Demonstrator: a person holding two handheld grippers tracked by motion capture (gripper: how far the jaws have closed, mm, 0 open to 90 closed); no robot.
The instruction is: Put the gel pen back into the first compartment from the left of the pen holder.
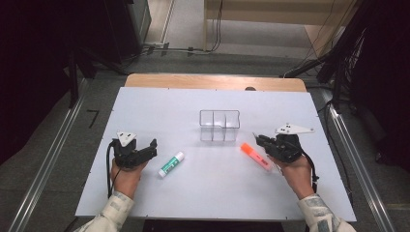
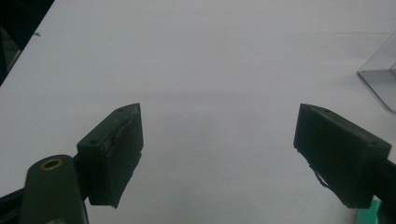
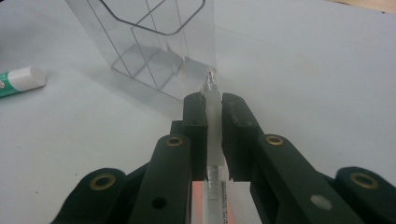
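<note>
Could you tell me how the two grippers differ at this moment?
The left gripper has its jaws wide apart with nothing between them; the right gripper is clamped on a thin clear pen. The left sits beside the glue stick, the right by the orange marker. Both are black and hand-held.

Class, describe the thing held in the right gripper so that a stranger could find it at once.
On the white table, look right of the clear organiser. The right gripper is shut on a thin clear pen, beside the orange highlighter. Unlike the highlighter and green-labelled glue stick, it is slim and see-through.
</note>
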